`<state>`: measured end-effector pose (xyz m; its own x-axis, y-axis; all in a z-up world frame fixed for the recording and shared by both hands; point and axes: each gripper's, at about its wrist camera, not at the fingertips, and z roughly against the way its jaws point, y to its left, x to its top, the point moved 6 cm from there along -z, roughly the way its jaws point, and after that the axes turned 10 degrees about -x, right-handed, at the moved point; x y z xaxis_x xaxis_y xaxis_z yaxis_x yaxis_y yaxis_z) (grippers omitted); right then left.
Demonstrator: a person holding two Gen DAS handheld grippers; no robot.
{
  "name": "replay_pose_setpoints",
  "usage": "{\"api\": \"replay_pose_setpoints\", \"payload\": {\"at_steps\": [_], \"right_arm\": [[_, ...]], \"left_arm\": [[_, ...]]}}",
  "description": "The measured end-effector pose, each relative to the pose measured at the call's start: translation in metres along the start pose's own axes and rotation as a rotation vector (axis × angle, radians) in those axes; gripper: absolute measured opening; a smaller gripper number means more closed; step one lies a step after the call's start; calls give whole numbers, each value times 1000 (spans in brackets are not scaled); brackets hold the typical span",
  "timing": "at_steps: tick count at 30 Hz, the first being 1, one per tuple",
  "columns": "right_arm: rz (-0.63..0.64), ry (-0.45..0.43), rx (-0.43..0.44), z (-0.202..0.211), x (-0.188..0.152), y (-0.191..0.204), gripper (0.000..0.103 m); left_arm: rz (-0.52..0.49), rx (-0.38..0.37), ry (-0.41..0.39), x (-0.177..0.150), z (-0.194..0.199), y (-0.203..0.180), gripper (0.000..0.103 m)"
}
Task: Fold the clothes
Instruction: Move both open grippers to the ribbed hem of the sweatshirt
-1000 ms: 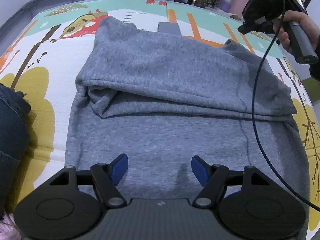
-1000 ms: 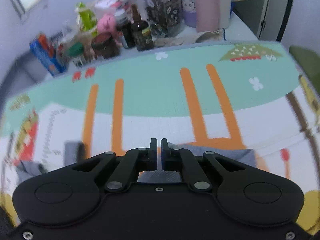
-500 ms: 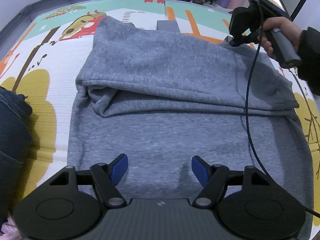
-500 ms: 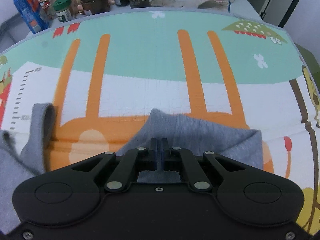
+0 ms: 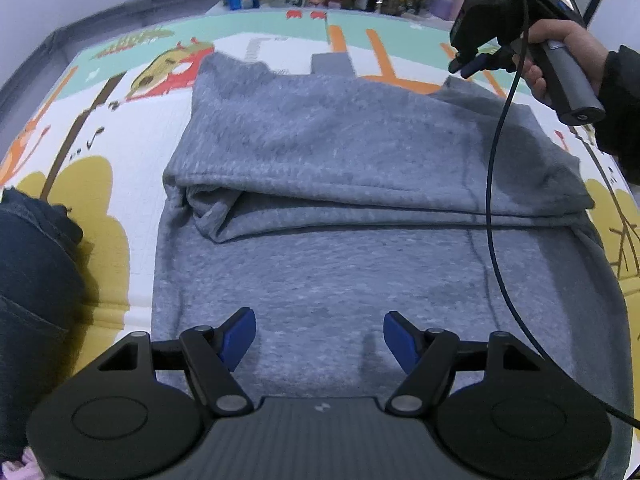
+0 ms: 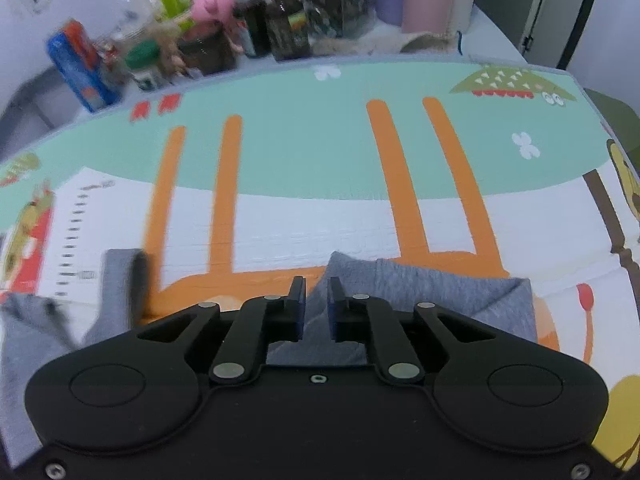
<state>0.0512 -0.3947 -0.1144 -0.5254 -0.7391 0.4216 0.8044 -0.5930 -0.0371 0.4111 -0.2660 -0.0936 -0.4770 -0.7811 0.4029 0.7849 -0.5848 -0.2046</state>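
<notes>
Lying under left gripper (image 5: 319, 336), grey garment (image 5: 360, 184), right gripper (image 6: 316, 300) over far corner

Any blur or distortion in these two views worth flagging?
Left wrist view: sharp, strong fisheye bending of the play mat; grey sweatshirt clear. Right wrist view: motion blur smears the bottles and the mat's left side.

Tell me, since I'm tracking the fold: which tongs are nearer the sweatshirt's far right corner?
Right. The right tongs hover just above that corner; the left tongs hang over the sweatshirt's near part.
</notes>
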Motion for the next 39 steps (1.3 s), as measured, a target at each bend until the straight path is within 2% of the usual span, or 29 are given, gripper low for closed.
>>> {"api": "replay_pose_setpoints", "payload": {"at_steps": [4,9,14,20,26,30,39], "right_arm": [[26,-35,35,37,-17,-5,17],[56,-75,77,93,-66,-11,22],[116,-88,106,143,-140,-11,29],[161,-62,111,186,-238,-13,36],[101,4,126,213,-317,-23,38],[63,18,89,227,-356,-31,40],[-17,28,32,262,-420,-35,44]], "left_arm": [[-17,16,-16,-3,12,-6,75],[-48,56,-46,-12,30,-16,79],[-84,96,-61,-27,43,-25,83],[-65,78,-41,-58,48,-29,83],[-76,94,-35,-87,53,-28,83],[-83,90,-32,-103,58,-24,84],[-120,89,-15,-135,76,-10,85]]}}
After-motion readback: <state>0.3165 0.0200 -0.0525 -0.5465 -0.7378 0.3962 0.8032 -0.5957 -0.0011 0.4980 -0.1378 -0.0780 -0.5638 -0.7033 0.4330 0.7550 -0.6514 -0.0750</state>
